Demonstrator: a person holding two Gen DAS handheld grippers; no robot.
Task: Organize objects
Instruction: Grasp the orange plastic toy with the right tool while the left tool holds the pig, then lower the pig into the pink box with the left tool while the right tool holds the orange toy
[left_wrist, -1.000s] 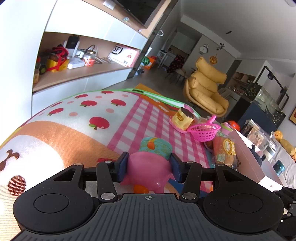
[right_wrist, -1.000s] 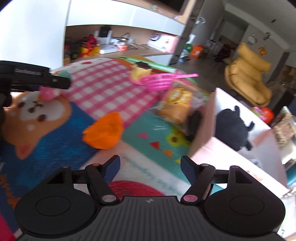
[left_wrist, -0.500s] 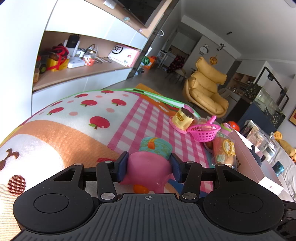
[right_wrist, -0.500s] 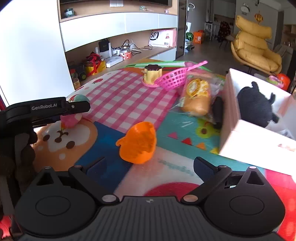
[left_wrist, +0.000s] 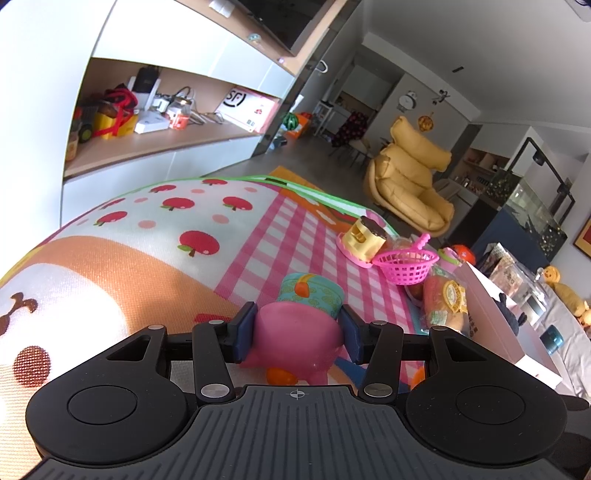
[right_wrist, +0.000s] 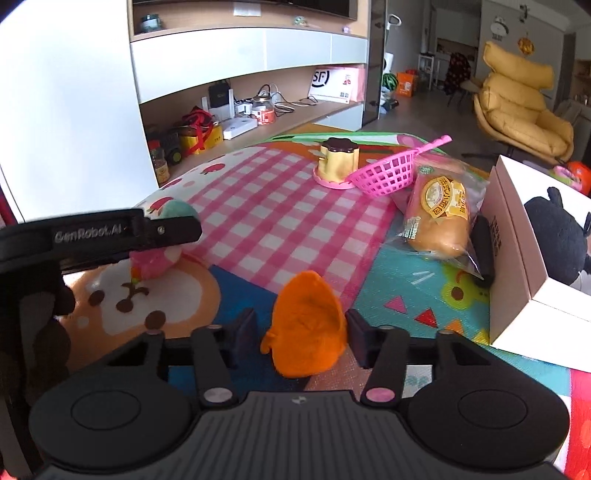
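Observation:
My left gripper (left_wrist: 297, 316) is shut on a pink plush toy (left_wrist: 295, 341) with a teal cap, held just over the play mat (left_wrist: 147, 266). In the right wrist view that same toy (right_wrist: 153, 264) hangs under a black left finger (right_wrist: 173, 227) at the left. An orange plush toy (right_wrist: 306, 328) lies on the mat between the fingers of my right gripper (right_wrist: 301, 323). Those jaws are closing around it. The right pad is at its side, while a strip of mat still shows beside the left pad.
A white box (right_wrist: 517, 229) holding a black plush (right_wrist: 554, 225) stands at the right. A bagged bread roll (right_wrist: 439, 210), a pink basket (right_wrist: 388, 173) and a yellow pudding toy (right_wrist: 338, 158) lie beyond. A shelf unit (right_wrist: 258, 122) lines the back.
The right gripper swung left and down over the orange toy, opened wide, then narrowed around it. The left gripper stayed still with the pink toy.

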